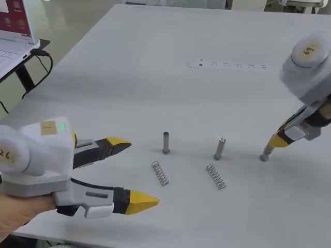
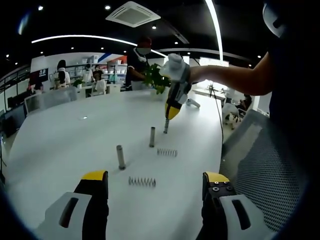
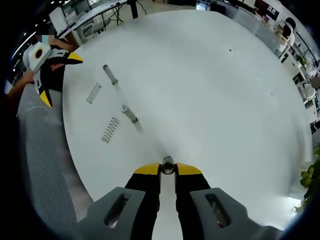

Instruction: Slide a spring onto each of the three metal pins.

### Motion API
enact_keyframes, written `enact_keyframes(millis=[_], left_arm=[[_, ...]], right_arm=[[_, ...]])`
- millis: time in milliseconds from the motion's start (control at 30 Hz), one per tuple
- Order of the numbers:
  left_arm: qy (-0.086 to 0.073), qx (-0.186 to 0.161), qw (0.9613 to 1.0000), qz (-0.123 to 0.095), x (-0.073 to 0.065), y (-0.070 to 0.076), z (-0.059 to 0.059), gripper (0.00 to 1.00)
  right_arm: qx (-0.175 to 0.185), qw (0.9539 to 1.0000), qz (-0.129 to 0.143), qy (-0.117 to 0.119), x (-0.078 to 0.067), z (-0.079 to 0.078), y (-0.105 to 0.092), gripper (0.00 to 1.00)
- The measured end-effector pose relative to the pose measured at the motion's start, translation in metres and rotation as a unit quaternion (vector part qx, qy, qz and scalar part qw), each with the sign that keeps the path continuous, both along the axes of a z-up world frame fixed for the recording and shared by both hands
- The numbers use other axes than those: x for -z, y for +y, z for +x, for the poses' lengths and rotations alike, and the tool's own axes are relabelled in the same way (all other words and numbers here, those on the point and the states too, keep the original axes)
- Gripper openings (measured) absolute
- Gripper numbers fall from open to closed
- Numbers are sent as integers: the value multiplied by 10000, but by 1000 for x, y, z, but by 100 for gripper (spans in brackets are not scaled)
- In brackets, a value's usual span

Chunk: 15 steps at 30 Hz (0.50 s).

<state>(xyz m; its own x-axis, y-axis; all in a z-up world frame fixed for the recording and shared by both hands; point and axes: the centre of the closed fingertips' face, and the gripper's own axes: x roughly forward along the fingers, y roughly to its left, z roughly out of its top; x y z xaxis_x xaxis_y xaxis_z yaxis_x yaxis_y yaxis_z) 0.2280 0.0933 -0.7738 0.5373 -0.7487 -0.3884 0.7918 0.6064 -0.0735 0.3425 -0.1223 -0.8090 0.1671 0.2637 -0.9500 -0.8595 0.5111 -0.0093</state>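
Observation:
Two bare metal pins (image 1: 165, 143) (image 1: 220, 149) stand upright on the white table (image 1: 155, 77). One loose spring (image 1: 160, 173) lies in front of the left pin, another (image 1: 216, 176) in front of the middle pin. At the right, a third spring (image 1: 266, 153) stands upright on the table, and my right gripper (image 1: 274, 142) is shut on it. The right gripper view looks straight down on that spring's round top (image 3: 167, 165) between the shut jaws (image 3: 167, 170). My left gripper (image 1: 142, 170) hangs open at the lower left, holding nothing; a spring (image 2: 142, 181) lies just ahead of it.
A white power strip (image 1: 227, 65) lies at the back of the table. A laptop (image 1: 13, 31) sits on a stand off the far left corner. A mesh chair (image 2: 265, 165) stands by the near table edge. People stand in the background (image 2: 140, 65).

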Motion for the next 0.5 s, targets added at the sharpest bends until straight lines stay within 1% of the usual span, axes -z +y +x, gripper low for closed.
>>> enact_keyframes(millis=[167, 333, 400, 467, 500], left_arm=[[-10, 2, 10000, -5, -1, 0, 0, 73], [-8, 11, 10000, -2, -1, -1, 0, 73], [-9, 21, 10000, -1, -1, -1, 0, 73], [-14, 23, 10000, -10, -1, -1, 0, 73], [-21, 24, 10000, -20, -2, -2, 0, 73]], right_arm=[[-72, 9999, -17, 108, 7, -8, 1, 9], [-28, 9999, 104, 85, 3, -11, 3, 13], [-31, 10000, 81, -8, -2, -11, 2, 14], [-69, 9997, 34, -240, -14, -8, 2, 13], [-83, 9993, 120, -346, -23, -9, 6, 13]])
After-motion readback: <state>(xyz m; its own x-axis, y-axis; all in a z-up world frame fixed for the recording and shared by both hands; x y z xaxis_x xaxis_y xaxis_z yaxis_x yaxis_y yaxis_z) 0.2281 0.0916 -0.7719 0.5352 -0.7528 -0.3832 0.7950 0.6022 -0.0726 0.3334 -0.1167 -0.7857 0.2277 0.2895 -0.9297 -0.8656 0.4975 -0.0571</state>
